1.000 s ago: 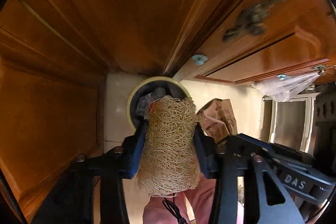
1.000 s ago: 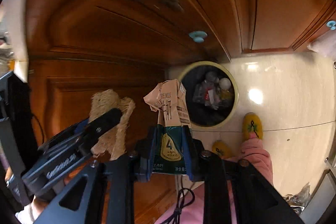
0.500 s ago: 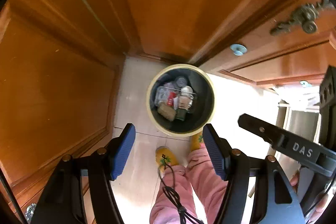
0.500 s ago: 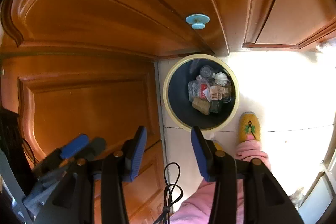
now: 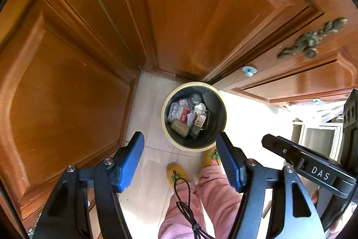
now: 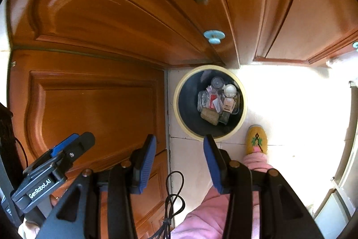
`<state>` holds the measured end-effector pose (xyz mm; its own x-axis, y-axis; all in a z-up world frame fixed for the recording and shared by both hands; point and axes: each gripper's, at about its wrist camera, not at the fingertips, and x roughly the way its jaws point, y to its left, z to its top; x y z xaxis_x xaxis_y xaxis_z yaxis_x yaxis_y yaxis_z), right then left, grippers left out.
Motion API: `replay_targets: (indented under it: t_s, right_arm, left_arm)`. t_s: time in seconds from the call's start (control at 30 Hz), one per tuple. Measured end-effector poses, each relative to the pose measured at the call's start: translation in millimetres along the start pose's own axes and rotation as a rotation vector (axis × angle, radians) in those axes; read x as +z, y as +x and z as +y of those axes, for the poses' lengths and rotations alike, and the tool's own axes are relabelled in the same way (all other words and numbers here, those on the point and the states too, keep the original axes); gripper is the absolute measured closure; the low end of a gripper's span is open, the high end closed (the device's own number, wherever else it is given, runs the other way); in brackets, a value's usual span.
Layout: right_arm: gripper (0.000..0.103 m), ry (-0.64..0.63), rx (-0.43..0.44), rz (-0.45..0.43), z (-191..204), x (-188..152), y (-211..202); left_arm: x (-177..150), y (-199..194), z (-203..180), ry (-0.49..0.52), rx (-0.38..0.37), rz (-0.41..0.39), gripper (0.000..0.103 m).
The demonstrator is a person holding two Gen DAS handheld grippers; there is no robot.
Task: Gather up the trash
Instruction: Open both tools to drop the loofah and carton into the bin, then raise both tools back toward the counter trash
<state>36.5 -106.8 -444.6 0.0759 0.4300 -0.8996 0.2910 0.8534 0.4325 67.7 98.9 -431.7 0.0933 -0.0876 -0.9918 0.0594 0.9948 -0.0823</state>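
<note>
A round trash bin with a cream rim (image 5: 166, 102) (image 6: 176, 104) stands on the tiled floor below both grippers, in the corner of the wooden cabinets. Inside lie the tan loofah scrubber (image 5: 179, 127) (image 6: 209, 115), the milk carton (image 5: 199, 119) (image 6: 227, 105), and several plastic containers and wrappers. My left gripper (image 5: 180, 160) is open and empty, high above the bin's near edge. My right gripper (image 6: 179, 161) is open and empty, high above the floor just left of the bin. Each gripper shows at the edge of the other's view.
Brown wooden cabinet doors (image 5: 190, 15) (image 6: 100, 100) with blue knobs (image 5: 249, 70) (image 6: 214, 35) surround the bin. The person's pink trousers (image 5: 212, 194) and yellow slippers (image 5: 176, 173) (image 6: 256, 139) stand right in front of it. Bright floor tiles (image 6: 290, 104) lie to the right.
A second ago my left gripper held the loofah and my right held the milk carton. Both opened and the items fell into the bin. Both grippers have since risen slightly.
</note>
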Motion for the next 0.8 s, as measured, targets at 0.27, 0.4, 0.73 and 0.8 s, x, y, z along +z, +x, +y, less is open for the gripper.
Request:
replay_targets:
  t_s: [0.27,0.4,0.73,0.8]
  right_arm:
    - [0.059,-0.106,-0.079,-0.065,33,-5,-45]
    - [0.059,-0.137,-0.077,-0.106,49,-10,-72]
    - [0.059,-0.25,-0.083,-0.267,99,-23,-152]
    - [0.059,-0.27,-0.076,-0.307,110,-24,-174]
  left_arm:
    - [4,-56,-6,0.014,-0.011,-0.068,0.037]
    - [3,-86,-9,0.02,-0.026,-0.103,0.036]
    - [5,-178,-15,0.047,-0.082,-0.265,0.034]
    - [9,-199,-18,0.045,-0.093,-0.305,0.034]
